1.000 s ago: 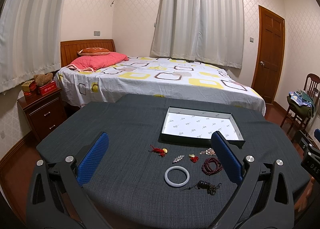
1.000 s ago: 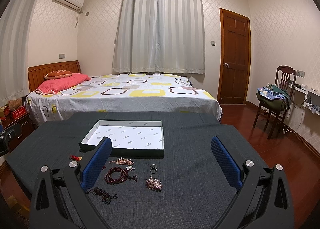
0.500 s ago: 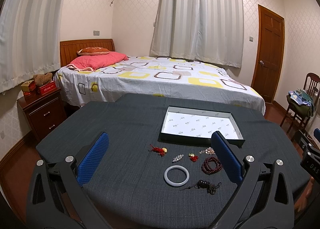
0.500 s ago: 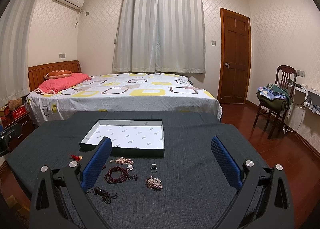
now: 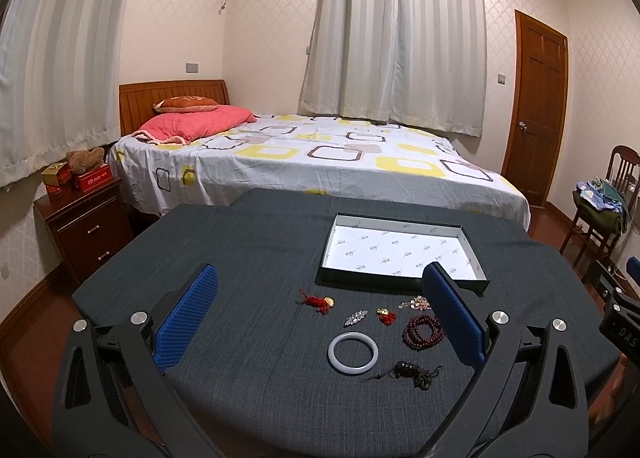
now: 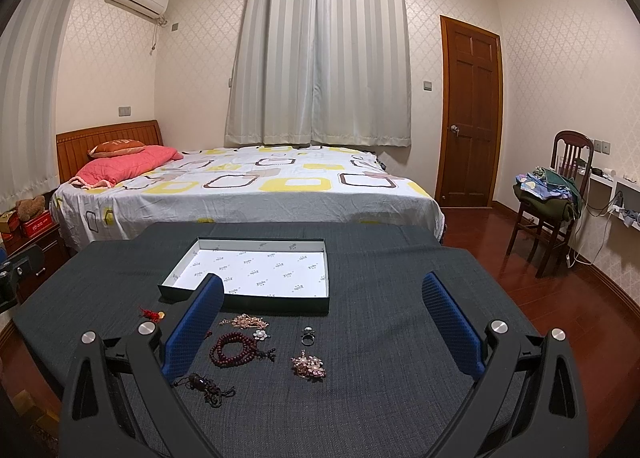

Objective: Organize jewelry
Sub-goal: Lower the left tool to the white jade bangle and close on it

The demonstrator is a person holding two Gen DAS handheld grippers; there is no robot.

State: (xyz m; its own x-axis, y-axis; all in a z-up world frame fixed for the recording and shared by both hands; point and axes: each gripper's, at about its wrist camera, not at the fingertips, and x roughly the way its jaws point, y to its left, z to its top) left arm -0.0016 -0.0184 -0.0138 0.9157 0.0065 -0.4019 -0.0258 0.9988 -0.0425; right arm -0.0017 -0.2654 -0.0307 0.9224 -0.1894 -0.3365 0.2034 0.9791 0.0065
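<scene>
- Zero pieces are in the tray (image 5: 474, 254) so far; its white lined floor is bare in both views, so I judge the task not started.
- Tray sits on the far middle of the worktop (image 5: 248, 242), which has a dark grey cloth over it; all jewelry lies loose on the cloth just near of the tray.
- Left wrist view: red tassel charm (image 5: 316, 302) farthest left, crystal brooch (image 5: 356, 317), small red-gold charm (image 5: 386, 316), white bangle (image 5: 353, 352) nearer, dark bead bracelet (image 5: 423, 332) right of it, black corded pendant (image 5: 412, 369) nearest.
- Right wrist view adds the pieces further right: rose-gold chain piece (image 6: 245, 322) just near the tray wall, pearl flower pin (image 6: 261, 335), ring (image 6: 309, 335), floral brooch (image 6: 308, 366).
- Pieces are apart from each other, except the pearl pin, which is touching or nearly touching the beads; can't tell which.
- Left gripper (image 5: 320, 320): jaws spread wide, nothing between them, hovering above the cluster's left half.
- Right gripper (image 6: 322, 332): jaws also wide apart, holding nothing, above the ring and floral brooch.
- Left to do: every piece, roughly ten counted, still needs picking and placing in the tray.
- Thin chain and cords look fiddly to pinch off cloth; the bangle looks easiest.
</scene>
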